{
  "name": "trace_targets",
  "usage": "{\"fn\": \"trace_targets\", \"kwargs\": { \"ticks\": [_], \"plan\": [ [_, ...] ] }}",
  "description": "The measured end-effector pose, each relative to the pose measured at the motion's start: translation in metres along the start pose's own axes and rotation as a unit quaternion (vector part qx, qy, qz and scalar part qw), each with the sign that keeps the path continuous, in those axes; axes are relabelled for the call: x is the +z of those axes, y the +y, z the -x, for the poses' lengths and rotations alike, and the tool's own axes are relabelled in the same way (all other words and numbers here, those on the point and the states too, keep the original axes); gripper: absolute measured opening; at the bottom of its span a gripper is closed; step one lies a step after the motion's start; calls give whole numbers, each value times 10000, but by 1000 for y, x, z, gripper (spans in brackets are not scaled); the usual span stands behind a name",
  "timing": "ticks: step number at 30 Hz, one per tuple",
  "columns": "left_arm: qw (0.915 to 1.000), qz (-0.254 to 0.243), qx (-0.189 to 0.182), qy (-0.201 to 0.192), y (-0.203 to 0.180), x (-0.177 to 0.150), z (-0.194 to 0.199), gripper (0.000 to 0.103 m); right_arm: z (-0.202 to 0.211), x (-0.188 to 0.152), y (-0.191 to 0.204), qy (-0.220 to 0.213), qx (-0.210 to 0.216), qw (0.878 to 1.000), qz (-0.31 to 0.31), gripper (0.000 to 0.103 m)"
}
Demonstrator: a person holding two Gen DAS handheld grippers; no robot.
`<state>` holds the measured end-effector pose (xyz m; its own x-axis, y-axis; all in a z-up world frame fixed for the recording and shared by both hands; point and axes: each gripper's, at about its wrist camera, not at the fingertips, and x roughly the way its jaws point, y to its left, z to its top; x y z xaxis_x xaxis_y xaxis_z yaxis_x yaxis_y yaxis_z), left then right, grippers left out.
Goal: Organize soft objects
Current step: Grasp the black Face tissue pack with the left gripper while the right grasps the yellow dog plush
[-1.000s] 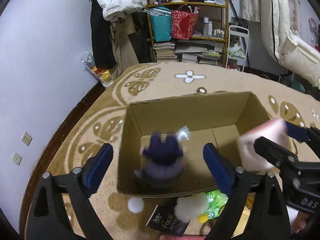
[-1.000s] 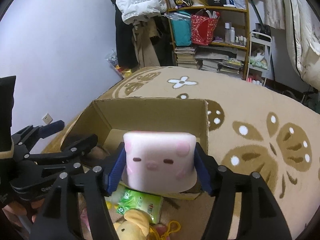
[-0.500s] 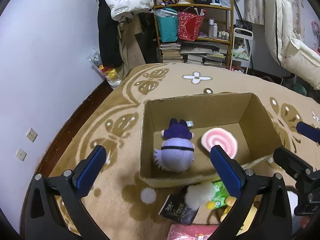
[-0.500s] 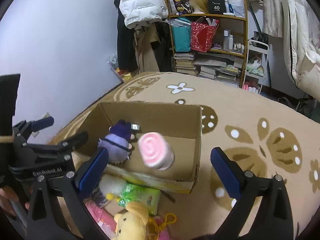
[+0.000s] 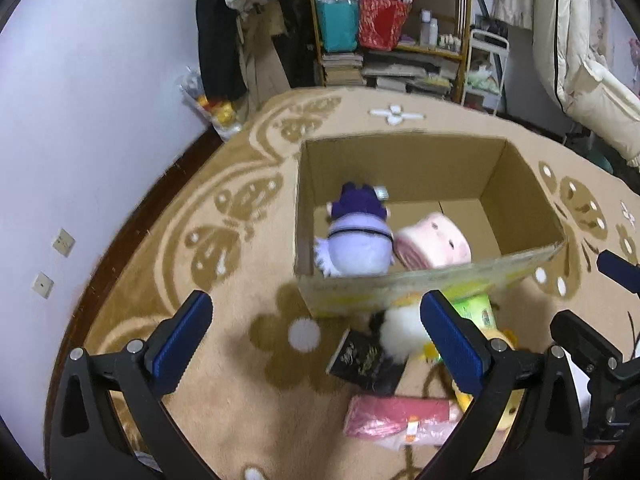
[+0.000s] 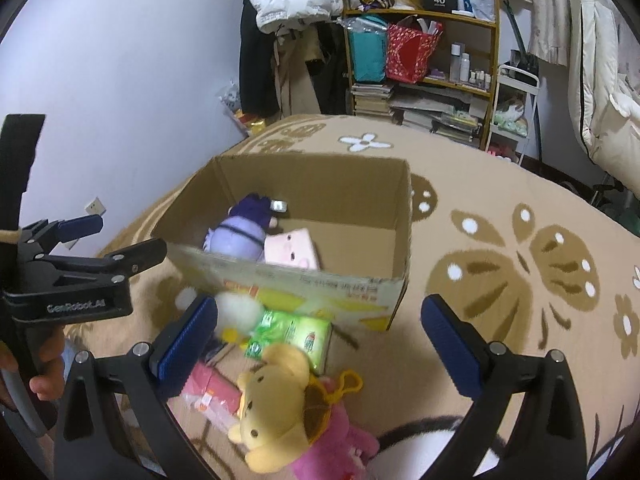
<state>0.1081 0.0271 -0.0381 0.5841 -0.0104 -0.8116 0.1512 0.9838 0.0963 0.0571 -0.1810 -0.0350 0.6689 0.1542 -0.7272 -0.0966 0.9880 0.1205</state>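
The right gripper (image 6: 316, 340) stood wide apart with nothing between its blue pads, having just sprung open. The left gripper (image 5: 316, 338) was likewise spread and empty, its jaws also just opened wider. Ahead of both tools sat the open cardboard box (image 6: 402, 216), and inside it lay a purple plush (image 6: 240, 232) touching a pink pig-faced cushion (image 6: 292, 254) on the side nearer the left tool. Directly below the right tool's fingers, outside the box on the rug (image 6: 520, 208), lay the rest of the pile: a yellow bear plush (image 6: 272, 396) in a pink outfit, a green tissue pack (image 6: 292, 334), a white fluffy toy (image 6: 236, 314) and a pink packet (image 6: 208, 392). The bear looked light and squashy, likely to give under the pads and not slip; its round head or its middle seemed the best place to pinch.
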Motion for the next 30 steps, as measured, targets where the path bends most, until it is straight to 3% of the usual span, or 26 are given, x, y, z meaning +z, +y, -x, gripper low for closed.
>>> {"fn": "trace_targets", "kwargs": {
  "ticks": [12,17,30],
  "plan": [
    [9967,-166,-254,759,-10,-20,-31,103,-15,-22,4,413,24,9991,-57,103],
    [9906,-170,-616,1211,-13,-29,-49,103,-27,-28,2,669,-18,9976,-150,103],
    [9845,-359,-538,1629,-26,-39,-82,103,-66,-46,2,1489,-59,9886,-227,103]
  ]
}}
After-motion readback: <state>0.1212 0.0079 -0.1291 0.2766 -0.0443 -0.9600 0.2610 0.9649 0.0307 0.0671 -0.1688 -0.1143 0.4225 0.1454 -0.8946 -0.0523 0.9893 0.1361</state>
